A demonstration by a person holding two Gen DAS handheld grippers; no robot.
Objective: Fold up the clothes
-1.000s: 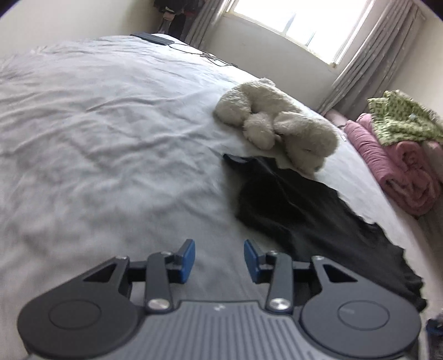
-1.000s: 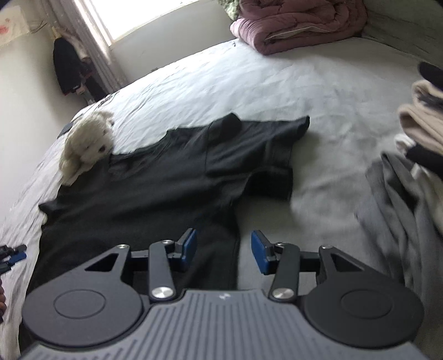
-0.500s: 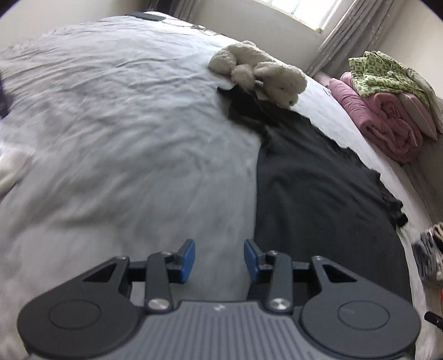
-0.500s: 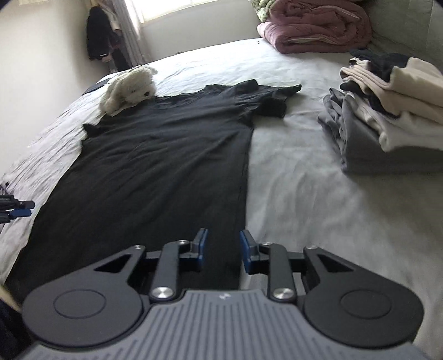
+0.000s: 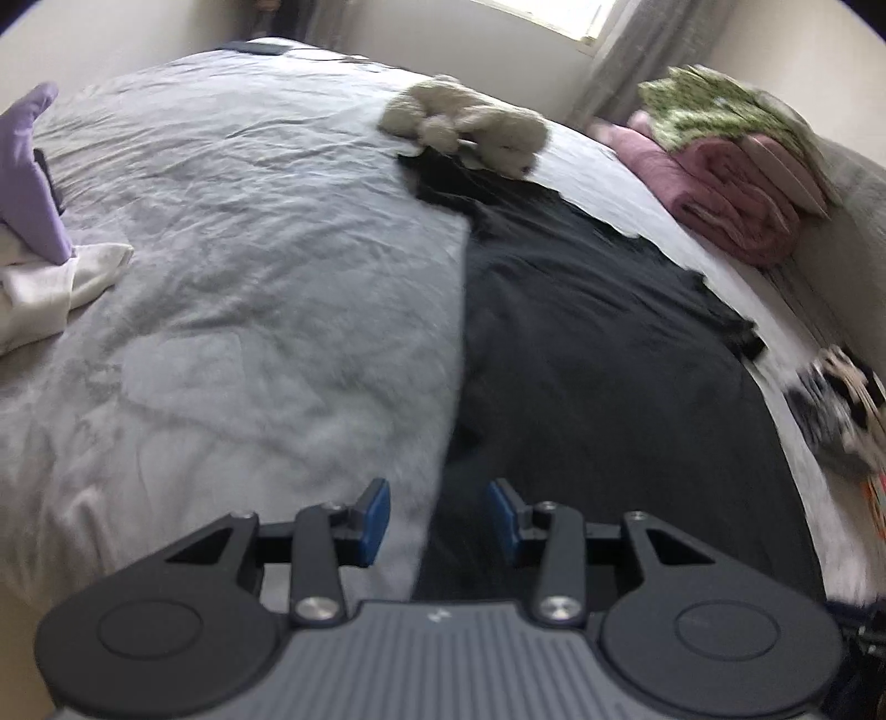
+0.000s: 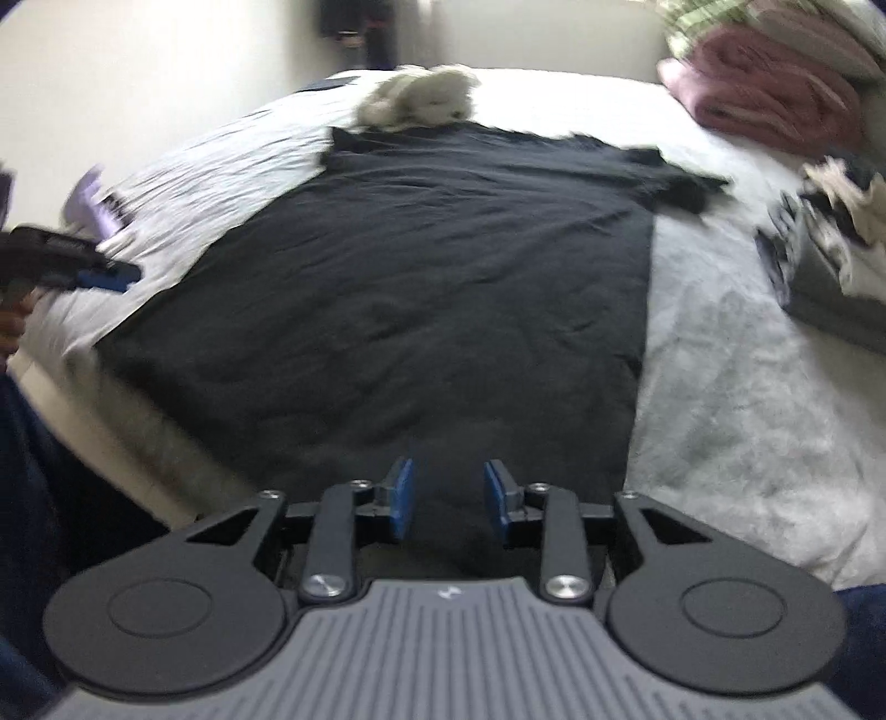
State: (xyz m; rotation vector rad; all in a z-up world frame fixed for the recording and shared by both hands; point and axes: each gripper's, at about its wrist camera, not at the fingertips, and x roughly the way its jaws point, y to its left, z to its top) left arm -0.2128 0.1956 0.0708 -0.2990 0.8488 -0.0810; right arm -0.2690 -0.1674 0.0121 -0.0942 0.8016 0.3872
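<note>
- Black cotton: one shirt (image 6: 398,266) lies flat on the bed (image 5: 249,277), collar end far, hem at the near edge, both sleeves spread out to the sides.
- One grey sheet (image 6: 731,376) covers the bed, creased, bare on both sides of the shirt.
- One plush toy (image 5: 470,124), cream, lies at the far end; it touches the shirt's far left sleeve.
- Two grippers. The left gripper (image 5: 437,526) hangs above the shirt's left edge near the hem, pointing down at a slant. Its jaws are opening, blue pads parted, nothing between them. From the right wrist camera it shows at the left rim (image 6: 105,274), blurred, held by a hand (image 6: 14,315).
- The right gripper (image 6: 447,507) hangs over the hem near the shirt's middle. Its jaws are opening too, with a clear gap; the pads hold nothing, only dark cloth lies below them.
- One stack of folded clothes (image 6: 830,249), grey, beige and dark, sits on the bed to the right of the shirt, apart from it.
- One pink blanket (image 5: 736,205), rolled, lies at the far right, with one green patterned cloth (image 5: 714,111) on top.
- One lilac cloth (image 5: 33,177) and one white cloth (image 5: 50,288) lie at the left edge, touching each other.
- One dark flat thing (image 5: 257,47) lies at the far corner; too small to tell what.
</note>
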